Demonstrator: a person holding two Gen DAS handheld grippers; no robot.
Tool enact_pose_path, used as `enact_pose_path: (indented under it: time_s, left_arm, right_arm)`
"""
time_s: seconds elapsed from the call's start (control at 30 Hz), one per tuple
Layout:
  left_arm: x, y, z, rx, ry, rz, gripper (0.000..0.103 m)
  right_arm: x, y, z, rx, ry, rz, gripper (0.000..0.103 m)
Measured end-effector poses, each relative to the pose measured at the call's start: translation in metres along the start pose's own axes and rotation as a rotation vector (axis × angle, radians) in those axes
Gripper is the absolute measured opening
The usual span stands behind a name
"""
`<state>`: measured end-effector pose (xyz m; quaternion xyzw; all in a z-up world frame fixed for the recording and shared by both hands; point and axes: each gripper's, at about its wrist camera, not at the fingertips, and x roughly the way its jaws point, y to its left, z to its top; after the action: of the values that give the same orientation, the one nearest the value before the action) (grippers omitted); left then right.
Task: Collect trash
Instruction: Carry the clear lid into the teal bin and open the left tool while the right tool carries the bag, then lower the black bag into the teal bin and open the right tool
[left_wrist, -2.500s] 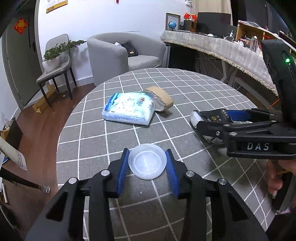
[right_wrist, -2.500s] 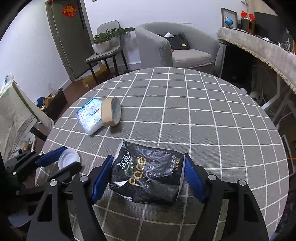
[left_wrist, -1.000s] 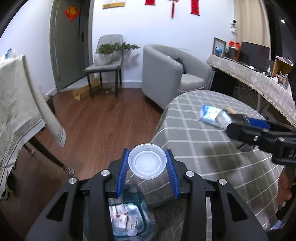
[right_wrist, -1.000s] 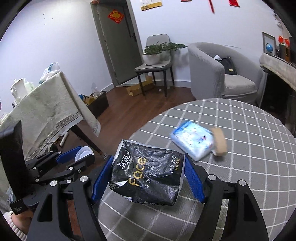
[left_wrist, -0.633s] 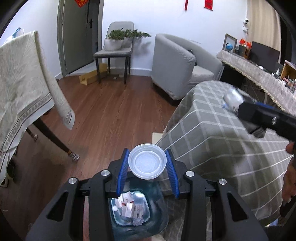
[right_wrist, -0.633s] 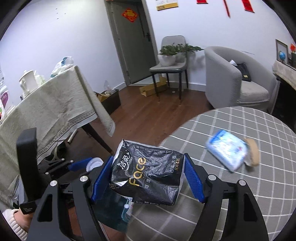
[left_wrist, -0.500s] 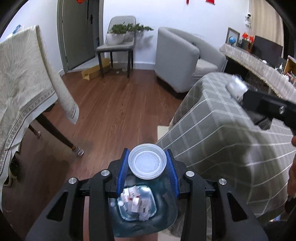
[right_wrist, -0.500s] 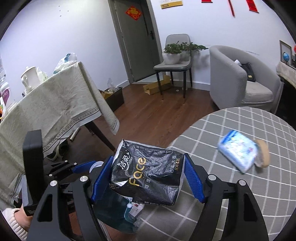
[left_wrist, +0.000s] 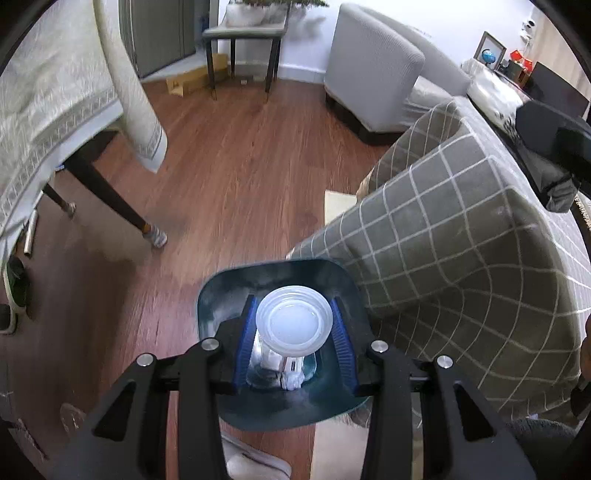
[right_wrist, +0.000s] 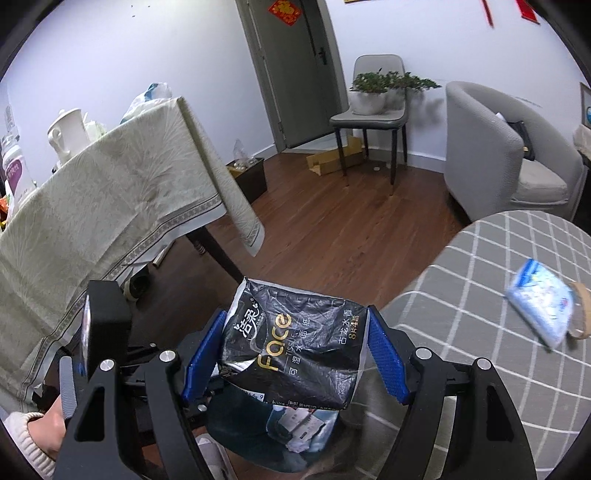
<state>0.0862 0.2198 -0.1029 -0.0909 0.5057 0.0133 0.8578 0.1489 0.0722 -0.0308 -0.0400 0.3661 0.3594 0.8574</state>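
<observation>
The left wrist view looks steeply down on a reddish wooden floor (left_wrist: 229, 177), with a table draped in a cream patterned cloth (left_wrist: 48, 110) at the far left. At lower centre the left gripper (left_wrist: 294, 328) is clamped on a round translucent white plastic lid (left_wrist: 294, 323), its blue pads pressing the lid's two sides. The lid hangs directly over the mouth of a dark teal plastic trash bin (left_wrist: 210, 306) standing on the floor; white cartons show at the bin's bottom. Just right of the bin hangs the grey checked tablecloth of a round table (left_wrist: 461, 240), and at the far right edge a blurred part of the other gripper's black body shows.

The right wrist view adds what the first hides. At lower left the back of the left gripper's black body (right_wrist: 107, 325) and a hand in a cream sleeve (right_wrist: 40, 439) appear. In the centre the right gripper (right_wrist: 295, 354) grips a crumpled black plastic tissue wrapper printed "Face" (right_wrist: 291, 343) between its blue pads, wide apart on the pack's sides. The wrapper sits above the same bin (right_wrist: 258, 439), partly covering its opening. At the right, on the checked table (right_wrist: 472, 295), lie a blurred blue and white tissue pack (right_wrist: 539, 302) and a brown roll (right_wrist: 580, 310) touching it.
</observation>
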Motion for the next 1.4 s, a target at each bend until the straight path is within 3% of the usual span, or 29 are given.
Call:
enact_pose_path:
  time_s: [0.17, 0.23, 0.53, 0.97, 1.27, 1.4]
  left_arm:
    - [0.007, 0.009, -0.009, -0.017, 0.07, -0.042, 0.042]
    - [0.006, 0.011, -0.012, -0.019, 0.082, -0.042, 0.048]
    - [-0.007, 0.027, -0.013, -0.04, 0.056, -0.036, 0.058]
    - [-0.06, 0.054, -0.006, -0.081, -0.155, -0.011, 0.06]
    - [-0.091, 0.048, -0.003, -0.016, -0.284, 0.009, 0.055]
    - [-0.101, 0.044, -0.002, -0.005, -0.321, -0.001, 0.048]
  right_arm:
    - [0.015, 0.014, -0.002, -0.026, 0.031, 0.008, 0.075]
    - [0.02, 0.017, -0.003, -0.035, 0.043, 0.01, 0.075]
    - [0.043, 0.028, -0.01, -0.055, 0.096, 0.009, 0.075]
    - [0.088, 0.042, -0.025, -0.053, 0.211, 0.005, 0.075]
    - [0.121, 0.051, -0.044, -0.068, 0.313, 0.0, 0.075]
    - [0.137, 0.054, -0.059, -0.089, 0.383, -0.017, 0.075]
